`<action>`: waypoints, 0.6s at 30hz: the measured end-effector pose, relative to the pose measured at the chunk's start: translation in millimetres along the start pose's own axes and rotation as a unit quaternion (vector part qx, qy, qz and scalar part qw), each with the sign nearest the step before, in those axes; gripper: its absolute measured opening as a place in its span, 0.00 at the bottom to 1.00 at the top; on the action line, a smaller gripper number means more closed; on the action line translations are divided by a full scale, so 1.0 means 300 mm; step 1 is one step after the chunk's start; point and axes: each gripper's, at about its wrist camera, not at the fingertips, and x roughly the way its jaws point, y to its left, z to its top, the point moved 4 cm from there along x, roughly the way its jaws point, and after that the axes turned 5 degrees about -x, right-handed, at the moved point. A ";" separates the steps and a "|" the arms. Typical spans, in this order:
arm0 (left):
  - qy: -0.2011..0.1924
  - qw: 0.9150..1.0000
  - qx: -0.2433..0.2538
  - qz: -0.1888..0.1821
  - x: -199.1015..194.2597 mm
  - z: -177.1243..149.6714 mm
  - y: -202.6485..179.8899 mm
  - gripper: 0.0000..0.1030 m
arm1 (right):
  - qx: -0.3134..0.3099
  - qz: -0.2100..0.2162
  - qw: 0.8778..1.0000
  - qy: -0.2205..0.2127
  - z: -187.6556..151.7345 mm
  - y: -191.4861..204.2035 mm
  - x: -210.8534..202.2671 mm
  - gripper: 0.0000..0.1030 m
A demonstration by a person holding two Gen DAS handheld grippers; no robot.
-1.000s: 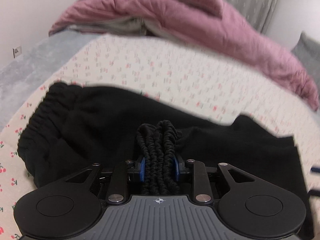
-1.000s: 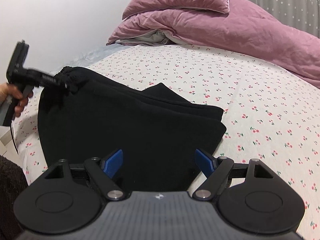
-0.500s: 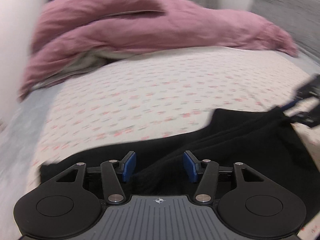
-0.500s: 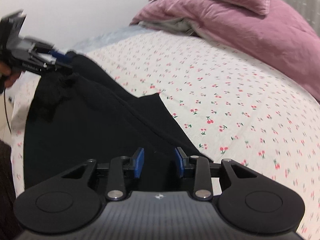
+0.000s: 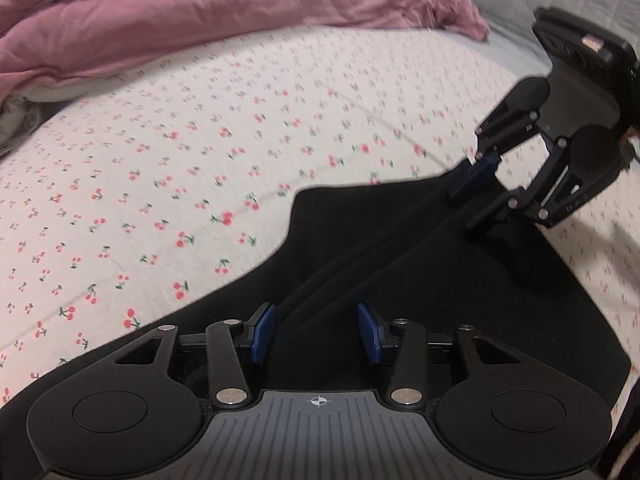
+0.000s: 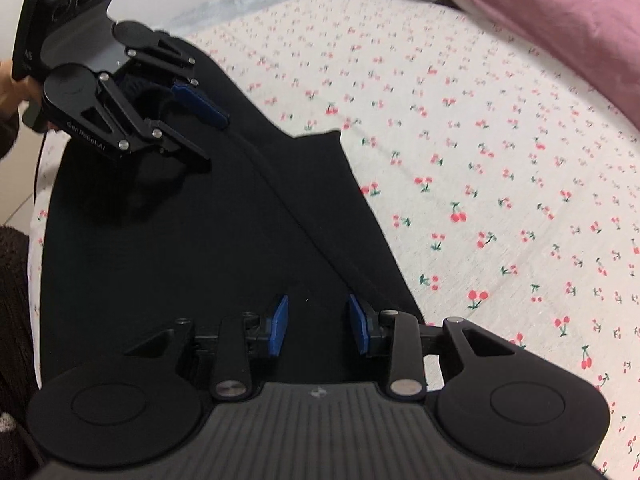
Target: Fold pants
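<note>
While both tools hover low over the bed, the black pants (image 5: 400, 280) lie flat on the cherry-print sheet (image 5: 200, 160), and everything turns on how that cloth runs between them. From the left wrist view, the left gripper (image 5: 316, 332) sits right at the near end of the garment, pads spread apart with nothing between them, dark fabric directly under and ahead at twelve o'clock. A crease or layered edge climbs from between its fingers toward about one to two o'clock, ending where the right gripper (image 5: 476, 188) sits at the far end. From the right wrist view the picture mirrors: the right gripper (image 6: 316, 324) is also parted and empty, cloth beneath it, and the same fold line runs away toward ten to eleven o'clock, up to the left gripper (image 6: 200, 136), whose fingers are likewise apart over the fabric. So the long axis of the pants runs tool to tool, each at one end, neither one nearer the middle. The sheet lies clear of cloth toward two o'clock in the right view, with a pink duvet (image 6: 540, 8) well beyond. My read: the fold looks partly made, with layers visible, and the next grab would want both ends pinched together so the length halves cleanly.
</note>
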 end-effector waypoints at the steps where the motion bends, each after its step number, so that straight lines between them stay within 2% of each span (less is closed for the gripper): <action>1: 0.003 1.000 0.010 0.001 0.001 -0.002 -0.008 0.41 | -0.006 0.000 1.000 0.000 -0.003 0.010 0.000 0.21; 3: 0.003 1.000 0.026 0.008 -0.002 -0.011 -0.017 0.37 | -0.011 -0.002 1.000 -0.002 -0.012 0.037 -0.008 0.12; 5: -0.006 0.999 0.041 0.035 -0.005 -0.022 -0.028 0.21 | -0.026 -0.033 0.999 -0.013 -0.019 0.076 -0.013 0.08; 6: -0.013 0.997 0.051 0.048 -0.010 -0.029 -0.037 0.20 | -0.038 -0.051 0.998 -0.021 -0.025 0.100 -0.018 0.05; 12: -0.066 0.988 0.095 0.099 -0.059 -0.083 -0.101 0.10 | -0.096 -0.144 0.981 -0.091 -0.102 0.241 -0.073 0.03; 16: -0.105 0.982 0.099 0.119 -0.093 -0.098 -0.126 0.06 | -0.118 -0.190 0.966 -0.129 -0.156 0.298 -0.119 0.03; 18: -0.139 0.977 0.092 0.132 -0.115 -0.102 -0.134 0.02 | -0.130 -0.219 0.956 -0.145 -0.164 0.310 -0.143 0.03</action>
